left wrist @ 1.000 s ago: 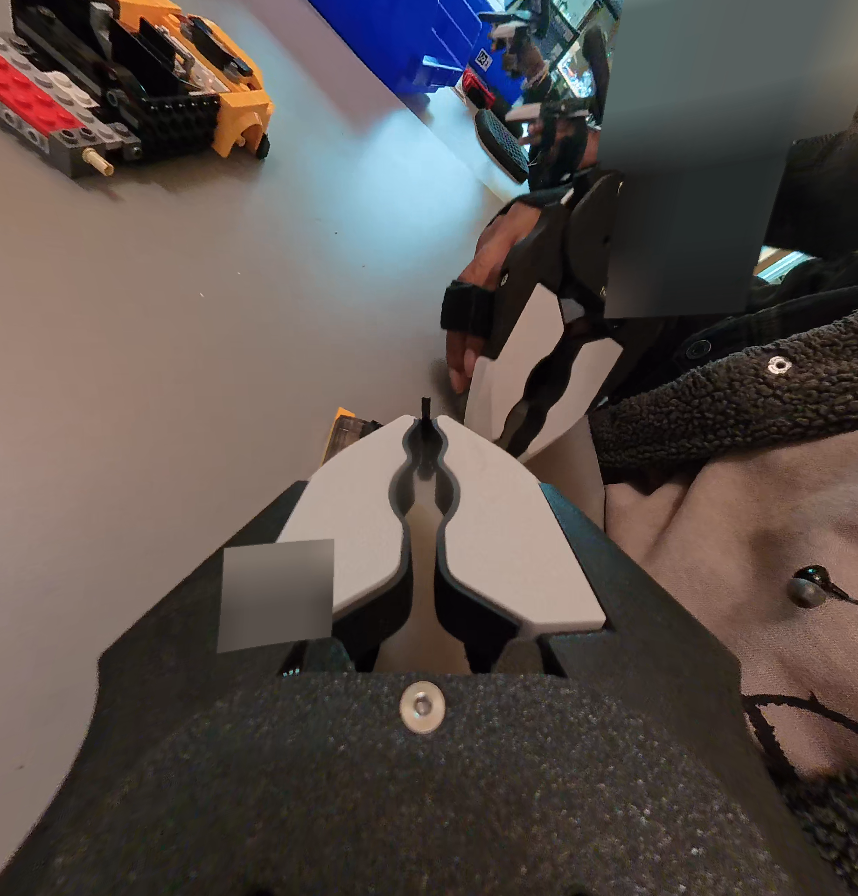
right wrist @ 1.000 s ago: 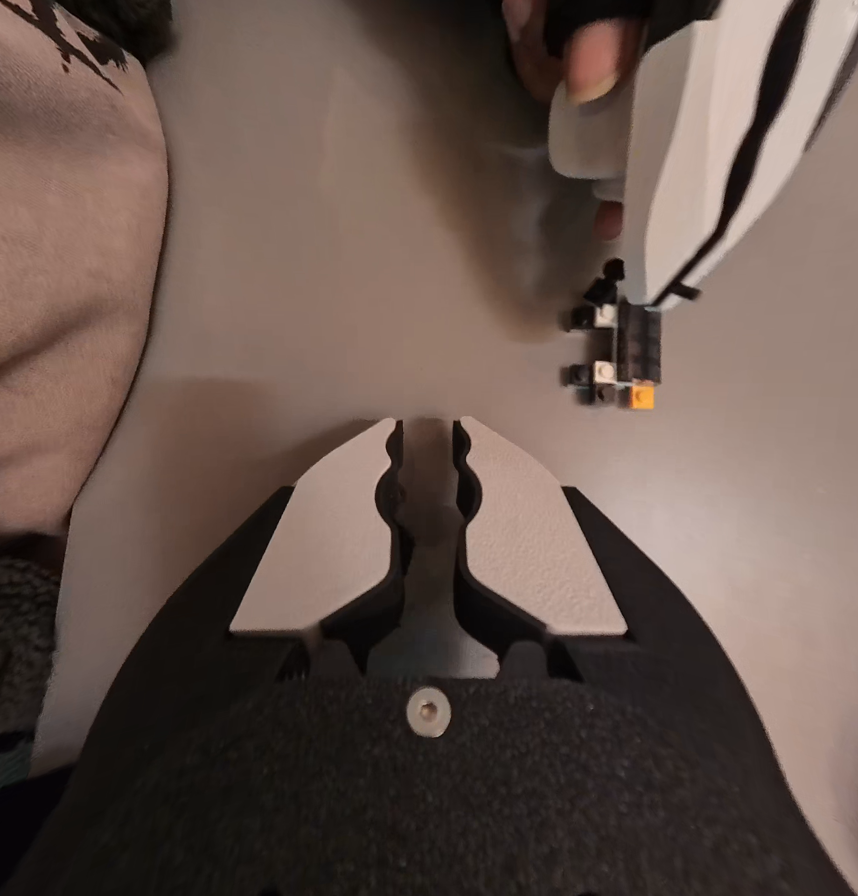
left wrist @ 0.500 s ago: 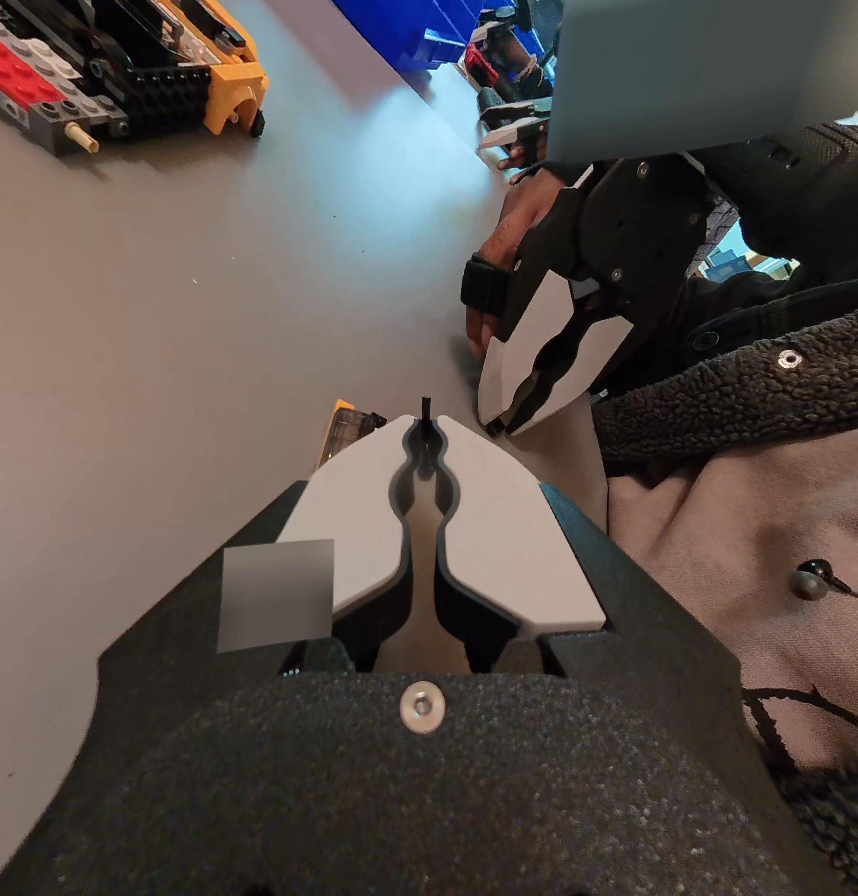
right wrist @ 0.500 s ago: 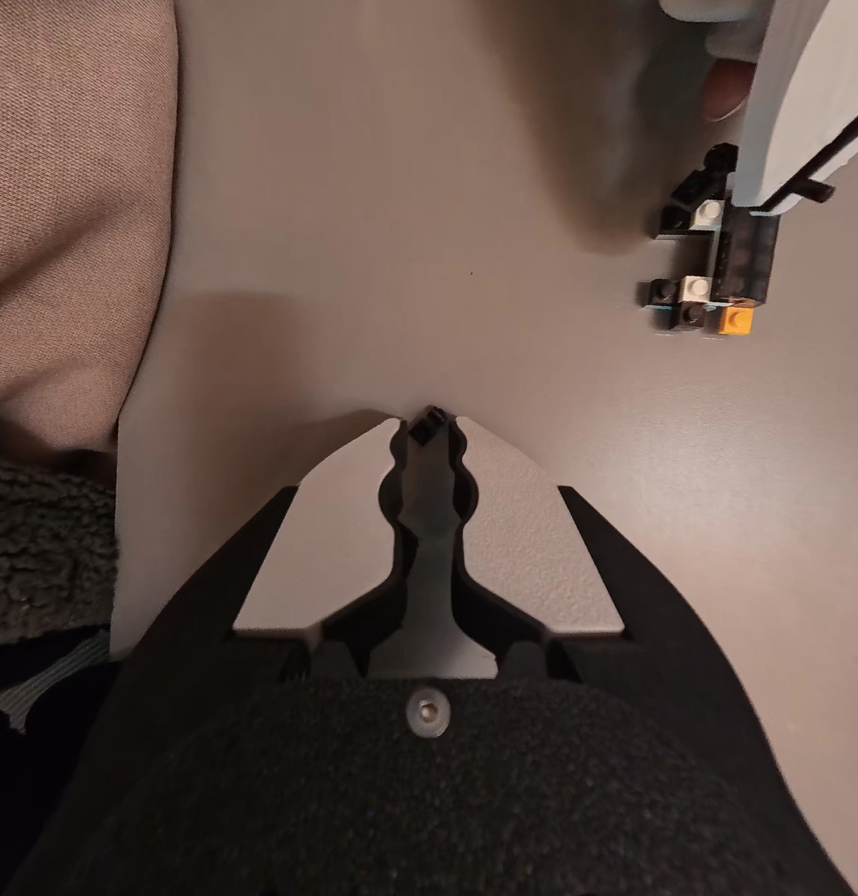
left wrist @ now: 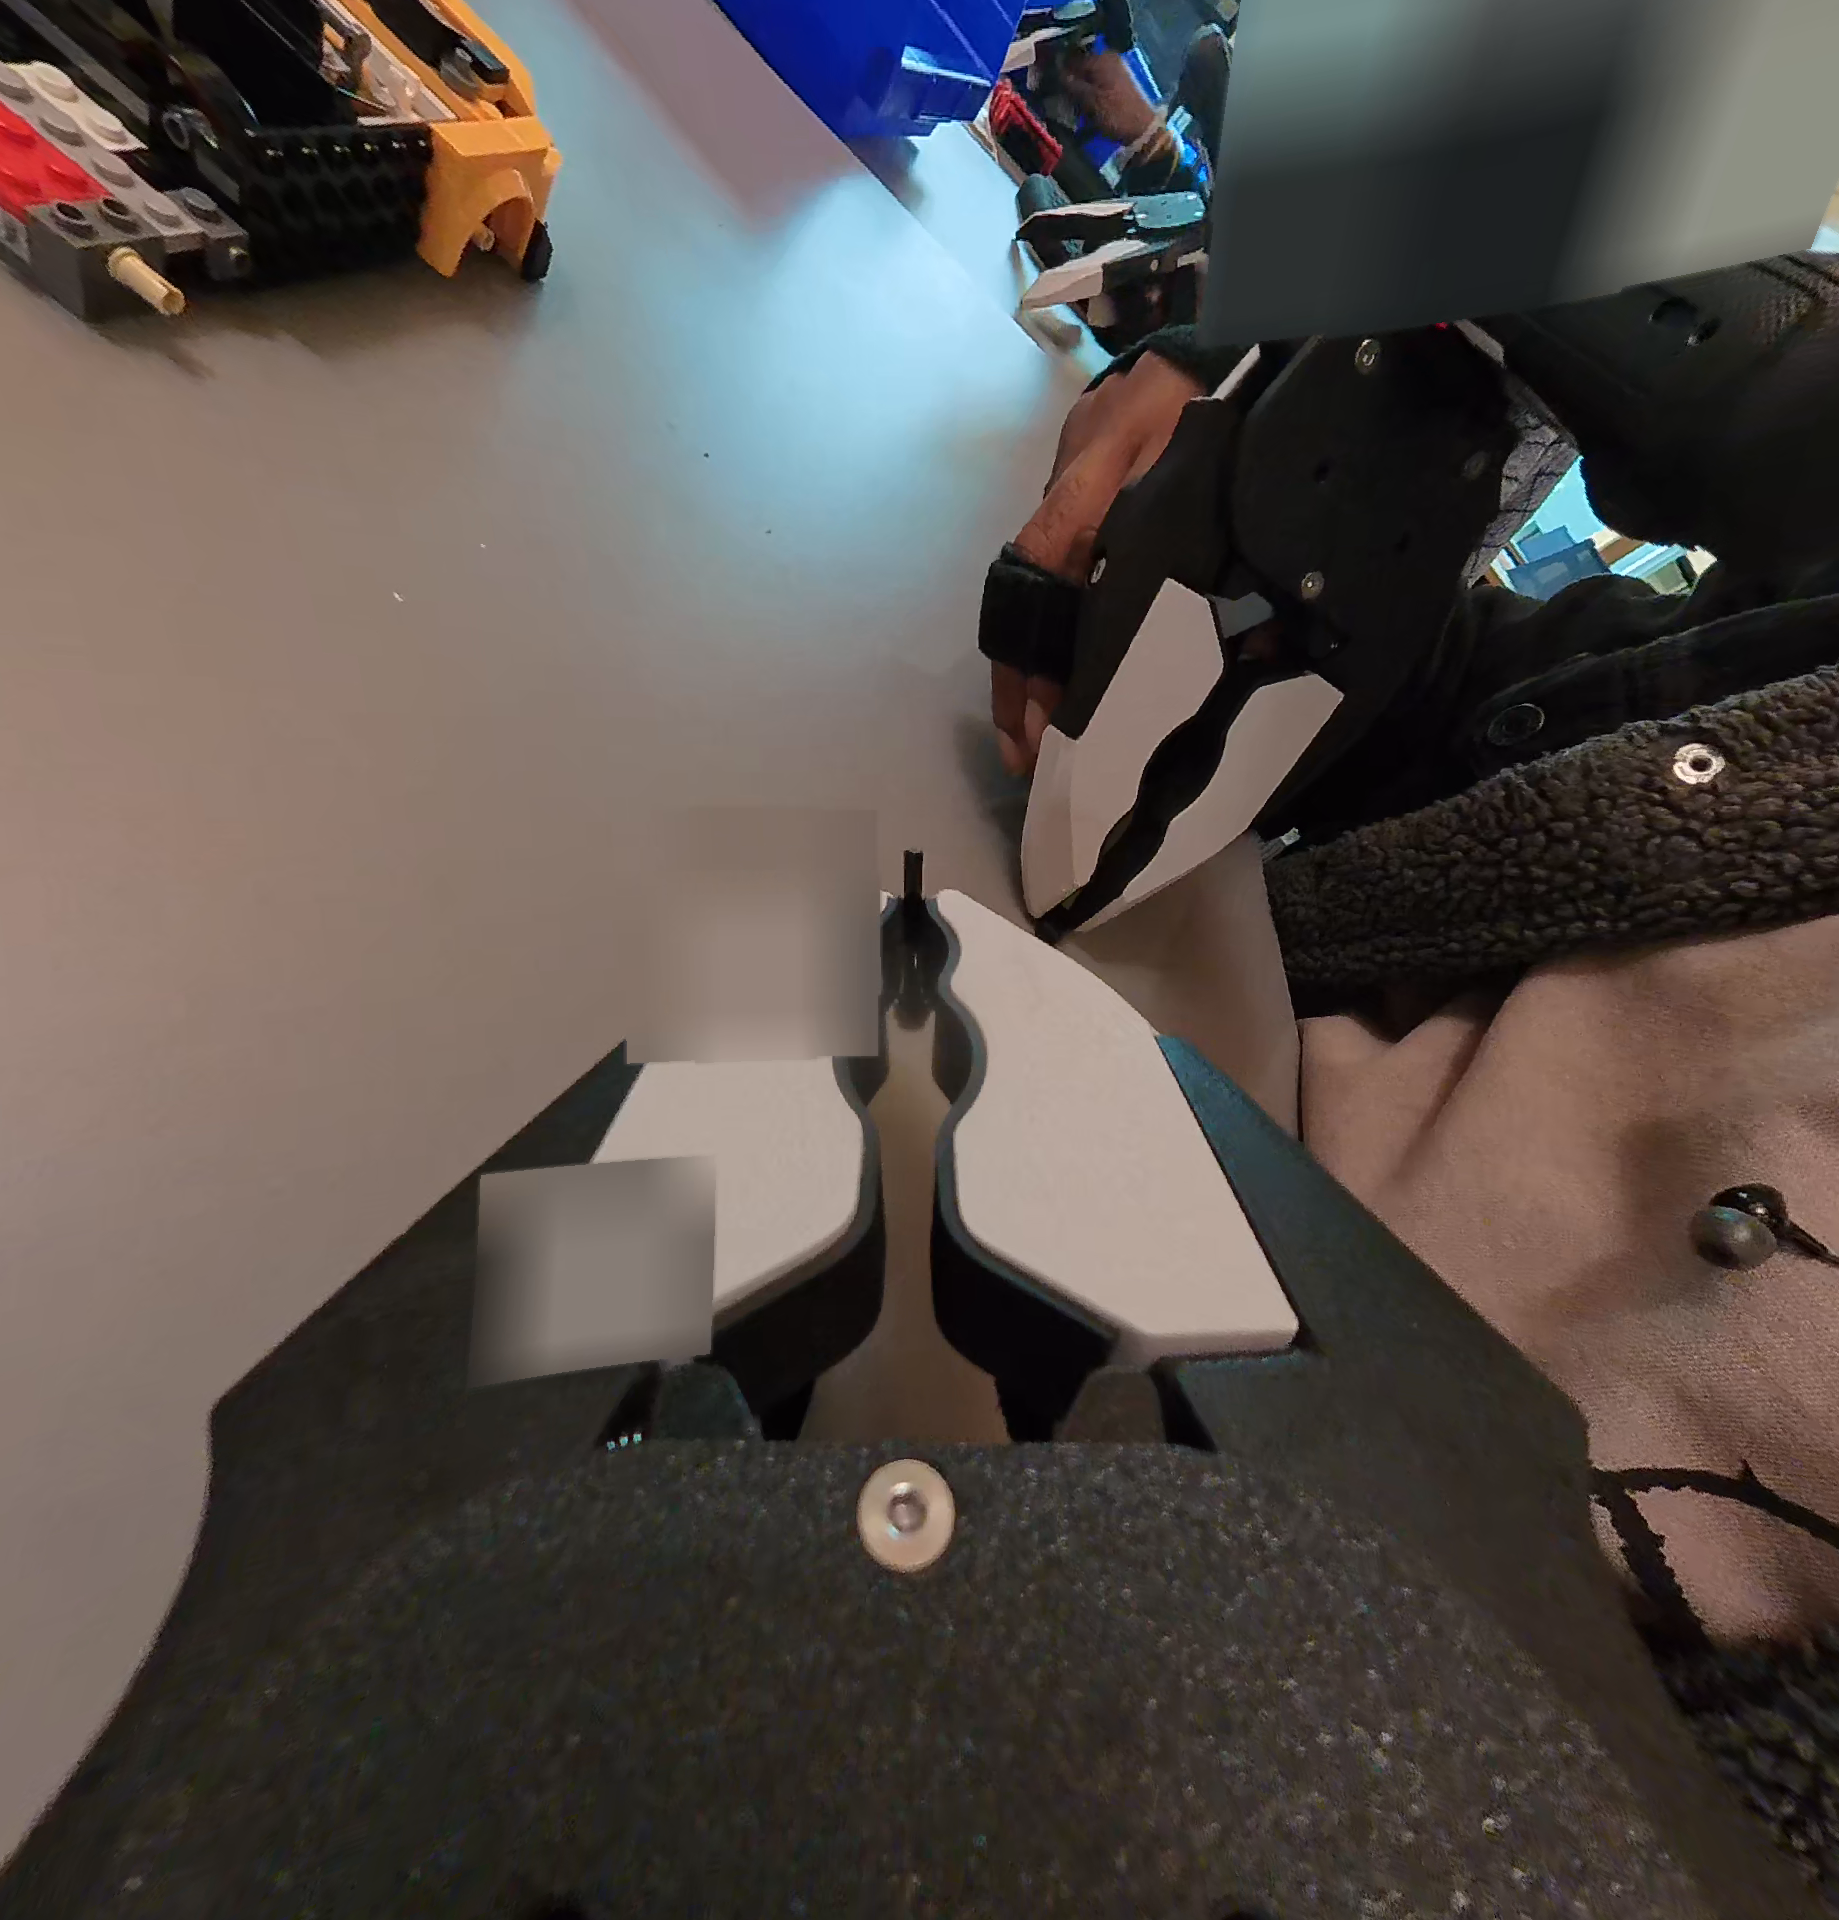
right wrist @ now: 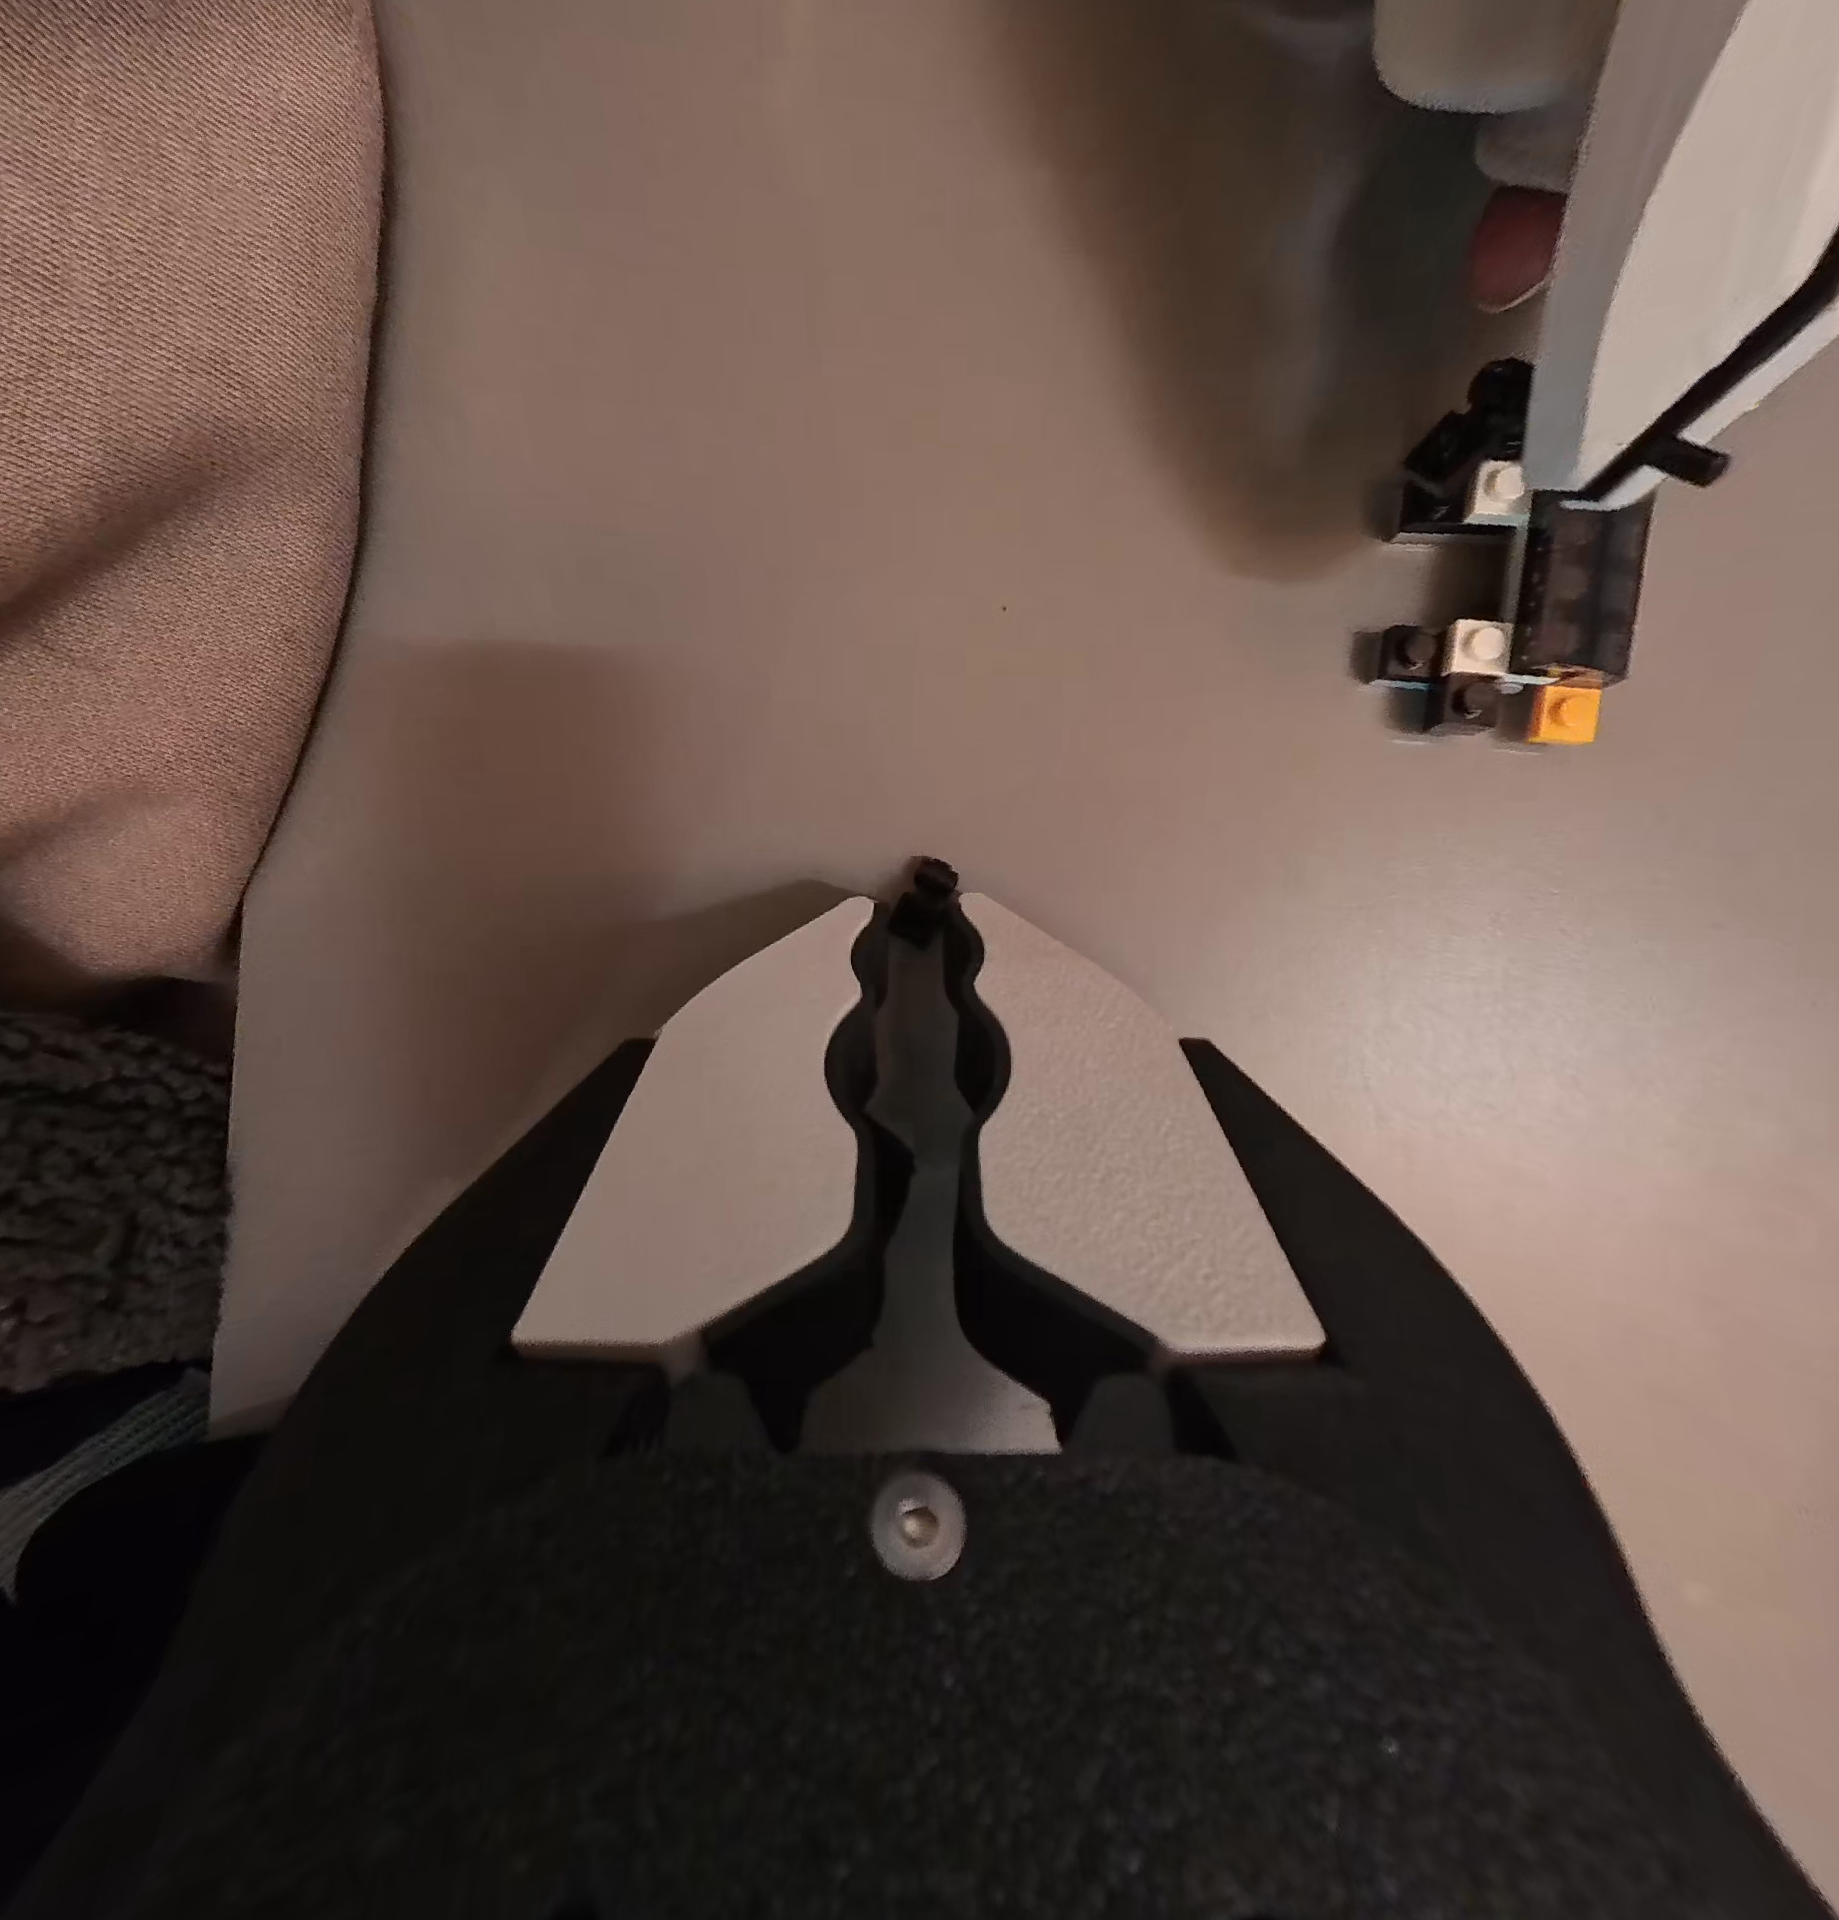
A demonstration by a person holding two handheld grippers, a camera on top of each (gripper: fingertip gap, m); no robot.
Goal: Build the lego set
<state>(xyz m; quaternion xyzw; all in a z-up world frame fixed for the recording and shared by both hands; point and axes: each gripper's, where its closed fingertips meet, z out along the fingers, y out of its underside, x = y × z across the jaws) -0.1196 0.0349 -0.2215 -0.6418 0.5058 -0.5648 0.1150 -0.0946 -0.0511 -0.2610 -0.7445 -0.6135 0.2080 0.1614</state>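
Black plastic, a tiny lego piece (right wrist: 923, 906) sits pinched between the tips of the right gripper (right wrist: 920, 914), whose white fingers (right wrist: 1102, 1143) are closed on it just above the grey tabletop (right wrist: 790, 520), close to the table's near edge. Off to the right in that view, a small lego sub-assembly (right wrist: 1497, 623) of black, white and orange bricks rests on the table, and the tip of the left gripper (right wrist: 1663, 436) presses down against its dark upper block. A thin black lego pin (left wrist: 912, 914) stands upright between the left gripper's (left wrist: 912, 935) closed white fingers (left wrist: 1081, 1122), its tip poking out past them; a blurred patch covers part of the left finger, and the sub-assembly itself is hidden in this view. Seen from the left wrist view, the right gripper (left wrist: 1050, 920) points its tips down at the table, held by a hand (left wrist: 1081, 520) wearing a black strap. Beside the table edge are a beige garment (left wrist: 1517, 1195) and a dark fleece sleeve (left wrist: 1569, 831). Well apart, at the far left of the table, lies a larger orange, black, grey and red lego car model (left wrist: 271, 145), and blue bins (left wrist: 873, 62) stand beyond the table.
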